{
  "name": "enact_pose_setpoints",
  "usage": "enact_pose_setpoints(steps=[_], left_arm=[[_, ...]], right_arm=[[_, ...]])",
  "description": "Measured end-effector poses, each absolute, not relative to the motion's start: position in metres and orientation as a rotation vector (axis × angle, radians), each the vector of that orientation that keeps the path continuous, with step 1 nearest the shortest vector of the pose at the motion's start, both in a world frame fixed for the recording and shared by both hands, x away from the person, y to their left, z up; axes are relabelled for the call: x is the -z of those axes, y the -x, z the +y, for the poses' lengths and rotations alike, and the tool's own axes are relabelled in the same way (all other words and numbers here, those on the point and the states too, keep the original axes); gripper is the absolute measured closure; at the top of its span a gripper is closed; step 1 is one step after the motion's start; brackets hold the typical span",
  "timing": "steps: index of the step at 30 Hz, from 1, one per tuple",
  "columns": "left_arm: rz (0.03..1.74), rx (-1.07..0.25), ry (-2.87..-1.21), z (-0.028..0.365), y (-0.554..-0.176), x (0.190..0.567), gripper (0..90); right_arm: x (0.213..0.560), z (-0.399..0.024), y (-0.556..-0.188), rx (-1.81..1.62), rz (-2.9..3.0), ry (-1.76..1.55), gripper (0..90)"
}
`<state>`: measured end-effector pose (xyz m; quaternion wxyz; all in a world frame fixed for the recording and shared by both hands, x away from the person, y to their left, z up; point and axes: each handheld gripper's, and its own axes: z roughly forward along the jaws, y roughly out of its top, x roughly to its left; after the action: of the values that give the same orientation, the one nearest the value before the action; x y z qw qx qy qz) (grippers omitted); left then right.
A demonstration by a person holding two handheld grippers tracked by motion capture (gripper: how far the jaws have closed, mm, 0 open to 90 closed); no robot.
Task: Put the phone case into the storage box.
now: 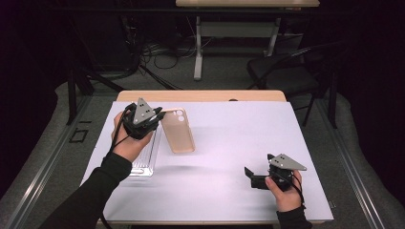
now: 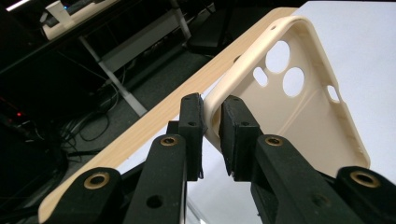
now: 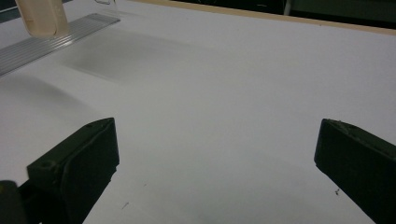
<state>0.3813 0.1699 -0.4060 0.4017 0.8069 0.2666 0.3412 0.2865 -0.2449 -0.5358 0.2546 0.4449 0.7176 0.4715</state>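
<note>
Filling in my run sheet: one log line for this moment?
left gripper: shut on phone case edge, lifted | right gripper: open, idle

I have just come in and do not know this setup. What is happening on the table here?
A person holds a tool in each hand. The left tool is shut on the edge of a cream phone case and holds it lifted above the white table, with a clear ribbed tray lying beside the left hand. The right tool is open with nothing between its jaws, low over the near right part of the table.

Beige phone case (image 1: 178, 131), tilted, lifted.
</note>
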Motion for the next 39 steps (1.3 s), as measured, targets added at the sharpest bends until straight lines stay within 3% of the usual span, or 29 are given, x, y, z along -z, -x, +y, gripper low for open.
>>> enact_pose_setpoints(steps=[39], left_arm=[[0.631, -1.1, -2.078, 0.187, -0.424, 0.383, 79.7]], right_arm=[[0.539, -0.244, -0.286, -1.277, 1.956, -1.208, 0.0]])
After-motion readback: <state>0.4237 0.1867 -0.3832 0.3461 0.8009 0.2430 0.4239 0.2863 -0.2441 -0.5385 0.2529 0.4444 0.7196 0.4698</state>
